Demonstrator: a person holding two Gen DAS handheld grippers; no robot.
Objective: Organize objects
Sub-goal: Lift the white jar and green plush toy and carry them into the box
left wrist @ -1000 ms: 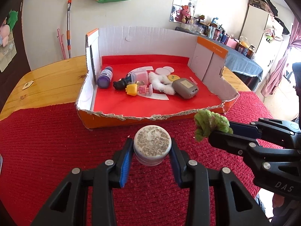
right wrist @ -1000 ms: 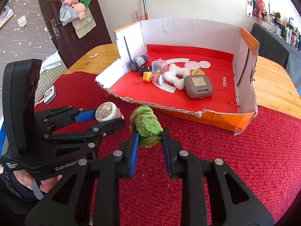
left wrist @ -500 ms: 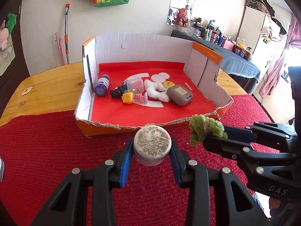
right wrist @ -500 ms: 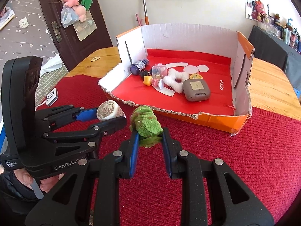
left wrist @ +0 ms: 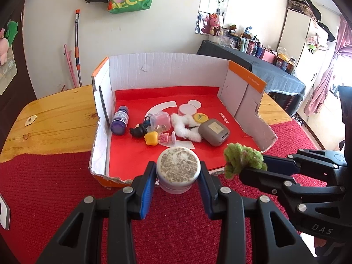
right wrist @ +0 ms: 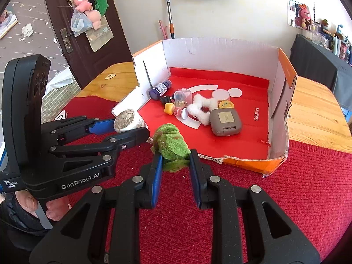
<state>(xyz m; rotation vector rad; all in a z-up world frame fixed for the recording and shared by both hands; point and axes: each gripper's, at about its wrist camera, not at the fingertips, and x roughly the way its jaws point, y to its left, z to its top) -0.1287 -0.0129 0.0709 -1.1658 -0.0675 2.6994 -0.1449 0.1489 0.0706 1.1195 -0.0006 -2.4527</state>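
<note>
Sitting on the red-clothed tabletop (left wrist: 44, 193), the cardboard box (left wrist: 167, 68) holds a grey case (right wrist: 224, 122), purple bottle (left wrist: 120, 120) and small toys. Left claw (left wrist: 178, 173) clamps a round jar (left wrist: 178, 169) above the box's torn front edge. Beside it, right claw (right wrist: 176, 162) clamps a green plush (right wrist: 170, 143).

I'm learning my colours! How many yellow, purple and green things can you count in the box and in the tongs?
Yellow: 2, the little toy and the round tin, both in the box
Purple: 1, the bottle, lying in the box
Green: 1, the fuzzy bundle, pinched in the right tongs
Total: 4
</note>
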